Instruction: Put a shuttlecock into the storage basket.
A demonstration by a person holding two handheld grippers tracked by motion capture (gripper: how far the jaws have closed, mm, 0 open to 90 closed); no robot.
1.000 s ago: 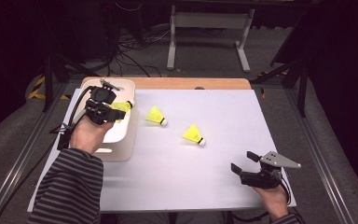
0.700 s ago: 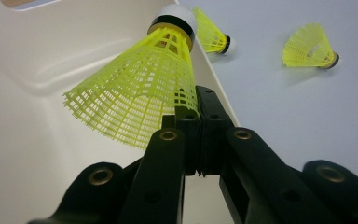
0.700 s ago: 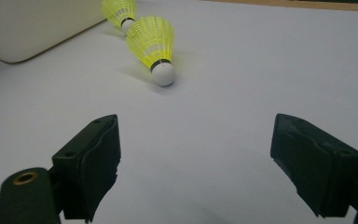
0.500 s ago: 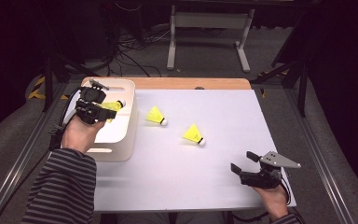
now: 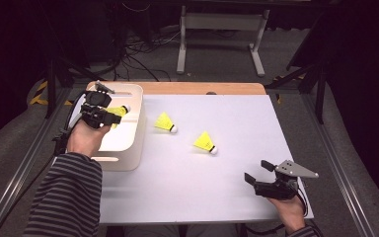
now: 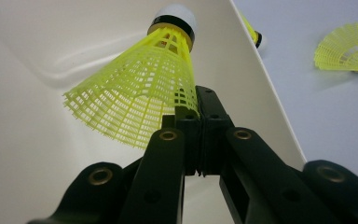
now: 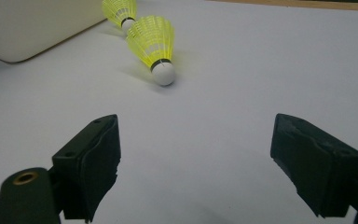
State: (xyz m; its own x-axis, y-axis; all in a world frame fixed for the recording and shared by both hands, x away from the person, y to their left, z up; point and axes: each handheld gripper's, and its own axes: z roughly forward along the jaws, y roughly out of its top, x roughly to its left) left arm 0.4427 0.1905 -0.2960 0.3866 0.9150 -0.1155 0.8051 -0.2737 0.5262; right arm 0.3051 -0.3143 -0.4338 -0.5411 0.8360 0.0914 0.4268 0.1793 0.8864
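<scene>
1. White bin (image 5: pixel 128 148), left side of the counter (image 5: pixel 187 197). The left tongs (image 5: pixel 109 116) have moved from the bin's near part to over its far end and slightly lower; judged: drop-off is imminent.
2. Left tongs: jaws together, clamped on the skirt edge of a yellow shuttlecock (image 6: pixel 140 93), cork tip pointing into the bin.
3. Second shuttlecock (image 5: pixel 164 122), on the counter just beside the bin.
4. Third shuttlecock (image 5: pixel 205 142), mid-counter.
5. Right tongs (image 5: pixel 260 172): jaws wide apart, holding nothing, resting at the near right edge.
</scene>
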